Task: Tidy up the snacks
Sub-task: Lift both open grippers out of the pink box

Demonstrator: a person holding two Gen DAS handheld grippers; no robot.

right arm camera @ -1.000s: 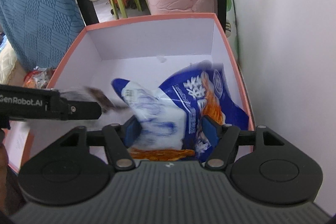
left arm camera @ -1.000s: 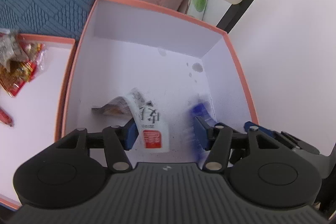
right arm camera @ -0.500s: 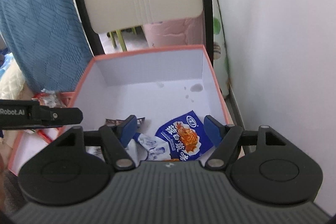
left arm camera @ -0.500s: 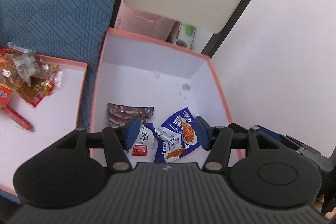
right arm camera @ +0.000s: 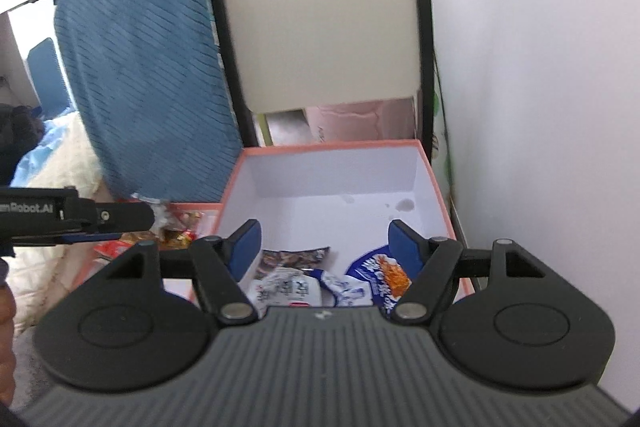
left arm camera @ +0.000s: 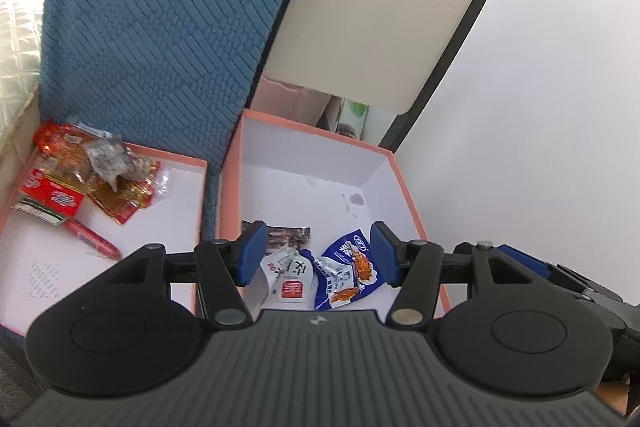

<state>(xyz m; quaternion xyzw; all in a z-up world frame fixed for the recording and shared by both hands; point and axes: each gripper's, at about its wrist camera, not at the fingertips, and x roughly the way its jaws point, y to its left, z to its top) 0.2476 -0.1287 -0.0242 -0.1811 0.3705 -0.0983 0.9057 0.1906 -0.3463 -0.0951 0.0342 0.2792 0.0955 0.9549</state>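
An orange-rimmed white box holds three snack packs: a dark brown one, a white one with a red seal and a blue one. My left gripper hangs open above the box's near end with nothing between its fingers. My right gripper is open over the same box, also holding nothing. A flat lid to the left carries a heap of red and orange snacks.
A blue padded chair back rises behind the lid. A cream chair back stands behind the box, and a white wall runs along the right. The left gripper's body crosses the right view's left edge.
Both grippers have let go of their packs, which now lie in the box, and have risen and pulled back. More of the chairs and the lid has come into view.
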